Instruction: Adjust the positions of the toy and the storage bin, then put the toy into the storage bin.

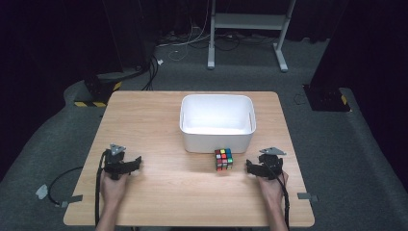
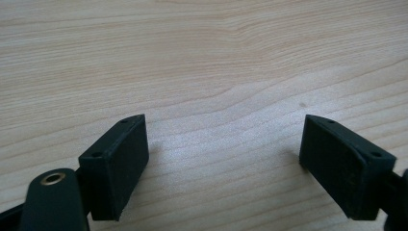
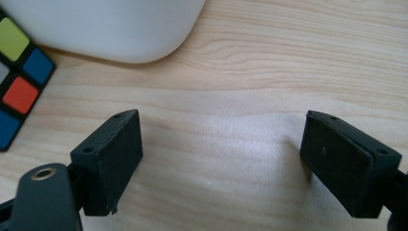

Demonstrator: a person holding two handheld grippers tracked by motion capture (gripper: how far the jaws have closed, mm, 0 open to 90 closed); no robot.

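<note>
The small multicoloured puzzle cube sits on the pale wooden desk, just in front of the white rectangular plastic bin, touching or nearly touching its near wall. The bin looks empty inside. From where I stand, nothing has been done yet: the cube is untouched and outside the bin, so picking it up and, I'd guess, dropping it in is all still ahead.

The right tool rests on the desk just to the right of the cube, its jaws spread wide with only bare wood between them; in the right gripper view the cube's coloured squares sit off to the left of the jaws. The left tool lies well apart from the cube, jaws likewise spread over bare wood.
</note>
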